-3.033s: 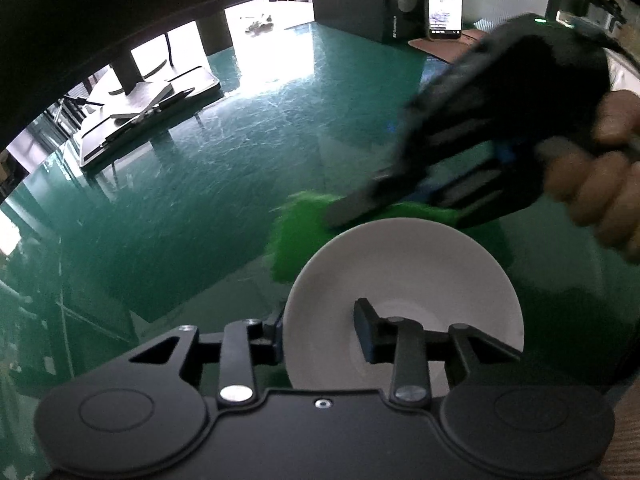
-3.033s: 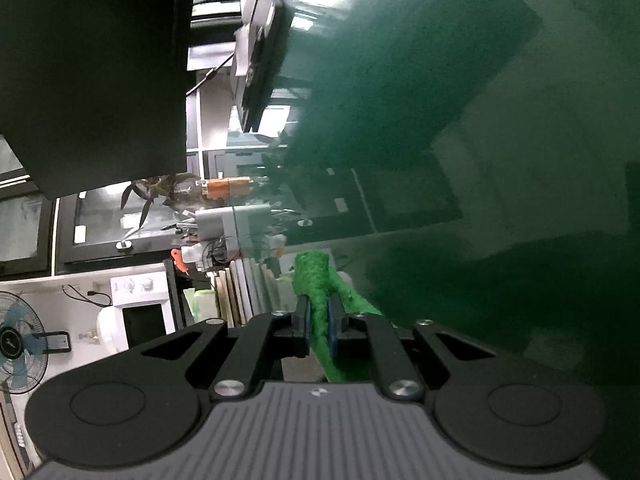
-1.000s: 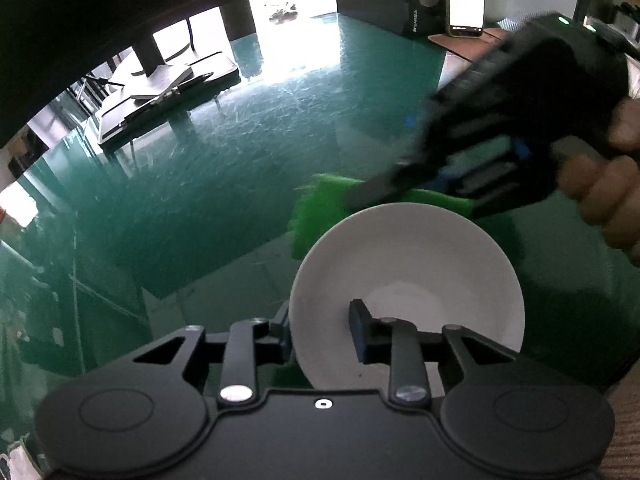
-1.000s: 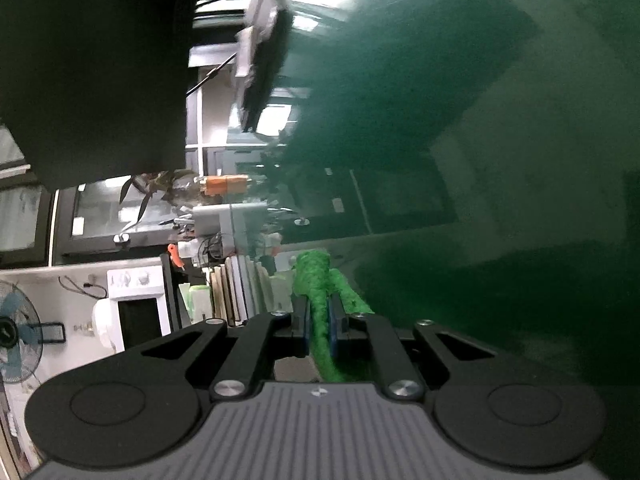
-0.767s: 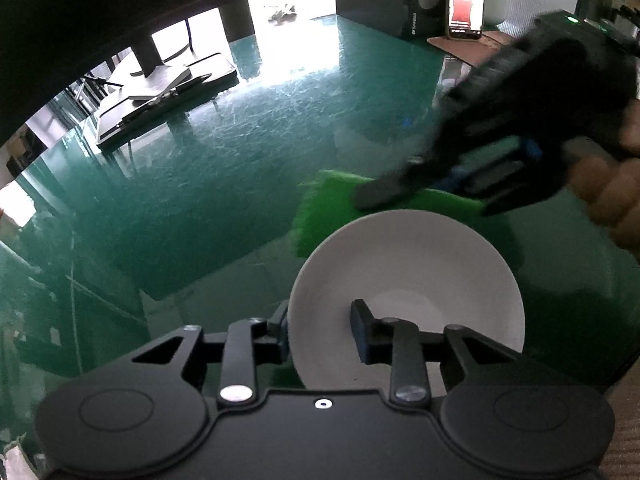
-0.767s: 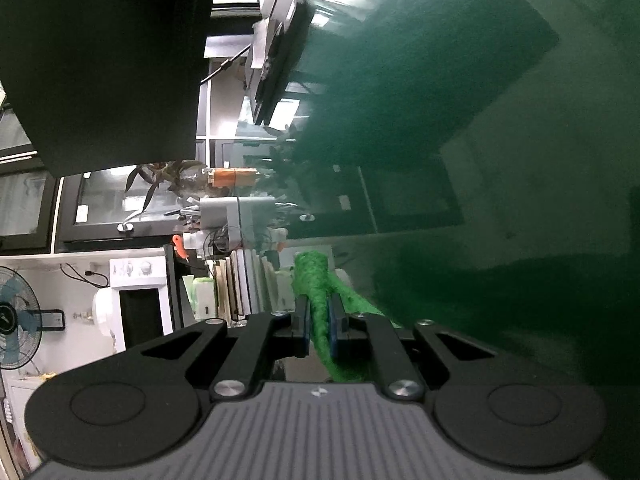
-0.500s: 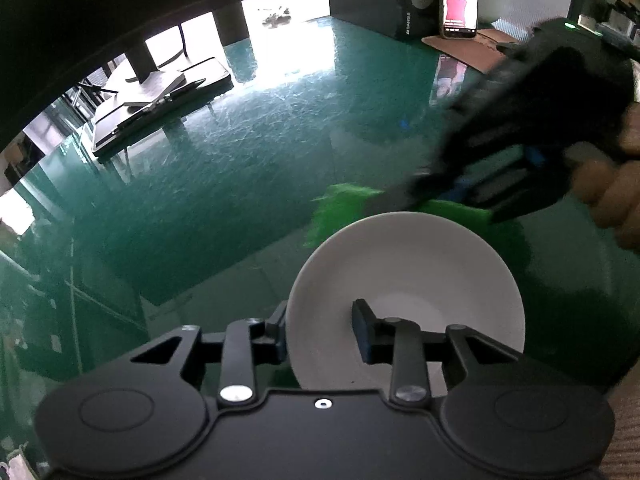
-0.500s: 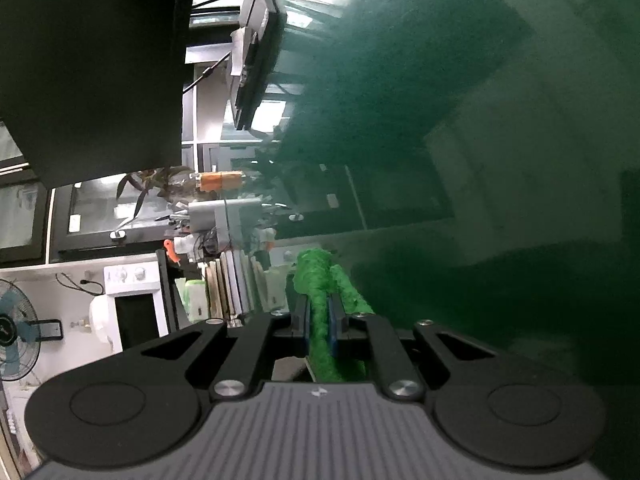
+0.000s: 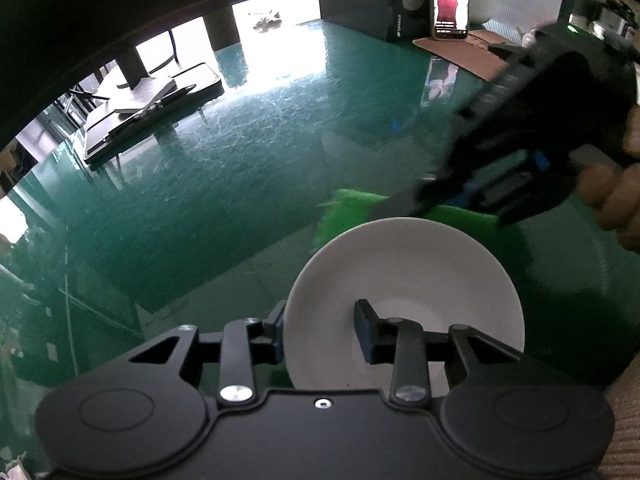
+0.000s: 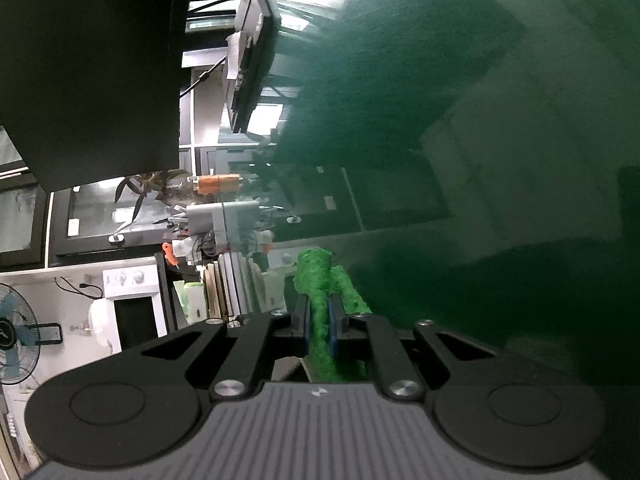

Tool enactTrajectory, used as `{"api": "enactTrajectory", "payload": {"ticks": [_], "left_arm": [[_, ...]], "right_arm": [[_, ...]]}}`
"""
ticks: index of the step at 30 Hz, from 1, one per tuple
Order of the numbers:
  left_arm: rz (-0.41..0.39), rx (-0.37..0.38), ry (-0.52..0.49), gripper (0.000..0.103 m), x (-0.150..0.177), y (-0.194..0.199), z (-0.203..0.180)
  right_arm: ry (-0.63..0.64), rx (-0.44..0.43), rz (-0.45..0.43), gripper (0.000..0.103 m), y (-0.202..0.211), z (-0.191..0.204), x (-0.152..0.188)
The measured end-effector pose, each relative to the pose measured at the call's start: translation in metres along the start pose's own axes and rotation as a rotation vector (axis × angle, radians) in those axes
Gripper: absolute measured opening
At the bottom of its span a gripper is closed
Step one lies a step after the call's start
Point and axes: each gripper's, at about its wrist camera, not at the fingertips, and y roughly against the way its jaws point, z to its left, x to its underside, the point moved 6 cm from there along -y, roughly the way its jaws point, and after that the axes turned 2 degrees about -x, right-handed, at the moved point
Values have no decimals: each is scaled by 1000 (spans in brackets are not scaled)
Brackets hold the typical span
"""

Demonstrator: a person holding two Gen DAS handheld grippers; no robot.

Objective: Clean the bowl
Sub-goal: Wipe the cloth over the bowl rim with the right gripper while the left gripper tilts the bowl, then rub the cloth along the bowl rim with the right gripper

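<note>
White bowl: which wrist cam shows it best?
Left wrist view. The white bowl fills the lower centre, rim and inside visible, with the left gripper straddling its rim. The right wrist view shows none of it, only the green cloth pinched in the right gripper.

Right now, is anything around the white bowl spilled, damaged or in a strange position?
Nothing looks spilled or broken. The round white ceramic bowl looks whole and free of visible dirt. The only odd point: its rim sits between the left gripper's jaws with a gap. The fluffy green cloth is clamped in the right gripper, behind the bowl.
</note>
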Motion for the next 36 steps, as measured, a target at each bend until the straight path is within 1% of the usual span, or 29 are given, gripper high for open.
{"api": "enactTrajectory", "payload": {"ticks": [2, 5, 8, 11, 14, 17, 20, 23, 26, 29, 31, 33, 36], "left_arm": [[-1, 0, -1, 34, 0, 0, 0], [-4, 2, 0, 34, 1, 0, 0], [-11, 7, -3, 35, 1, 0, -1], [-15, 9, -2, 36, 1, -1, -1], [-16, 9, -2, 36, 1, -1, -2], [-16, 7, -4, 36, 1, -1, -2], [-16, 5, -5, 36, 1, -1, -2], [-18, 5, -4, 36, 1, -1, -3], [-19, 6, -5, 36, 1, -1, -3], [-22, 7, -7, 37, 1, -1, -3], [-24, 7, -8, 37, 1, -1, -3], [-25, 6, -10, 37, 1, -1, -4], [-23, 5, -15, 38, 0, -1, -5]], "right_arm": [[20, -9, 3, 10, -11, 9, -1], [50, -21, 9, 10, -15, 19, -1], [49, -27, 0, 10, 0, 15, 1], [33, -2, -8, 10, 17, 5, 3], [28, 12, -6, 10, 19, 3, 4], [36, 8, -9, 10, 5, 11, 3], [59, -24, 10, 10, -15, 25, 4], [85, -28, 24, 10, -20, 32, 6], [65, -37, 10, 10, -10, 25, 4], [28, 28, -3, 10, 6, 3, 2], [-5, 37, -5, 10, 11, -7, 4], [-19, 33, -9, 10, 11, -9, 5], [0, 21, -7, 11, -1, 1, 4]]}}
